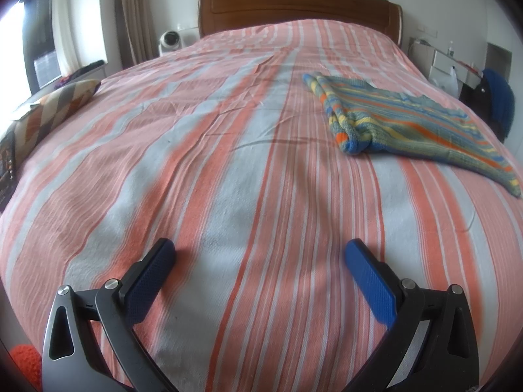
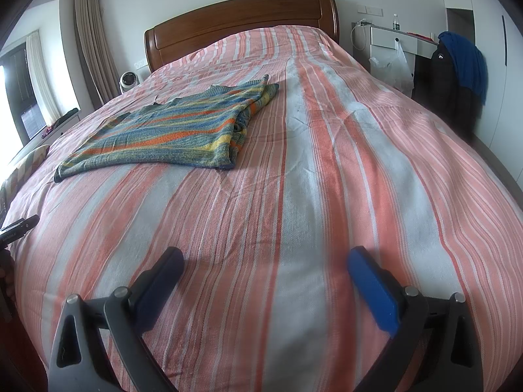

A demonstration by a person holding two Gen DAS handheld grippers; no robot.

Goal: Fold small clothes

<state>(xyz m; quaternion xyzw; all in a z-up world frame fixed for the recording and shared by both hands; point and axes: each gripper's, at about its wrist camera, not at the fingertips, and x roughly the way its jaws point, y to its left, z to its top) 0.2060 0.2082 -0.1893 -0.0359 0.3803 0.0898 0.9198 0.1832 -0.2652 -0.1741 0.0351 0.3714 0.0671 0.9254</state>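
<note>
On the bed, a striped knit garment lies partly folded toward the headboard. Nearer the foot, the left claw and right claw hover spread wide, both empty, well apart from it.

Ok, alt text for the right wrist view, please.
A striped knit garment, partly folded, lies flat on a bed's pink-and-grey striped cover, ahead and left of the open right gripper, which holds nothing. A wooden headboard stands behind.
</note>
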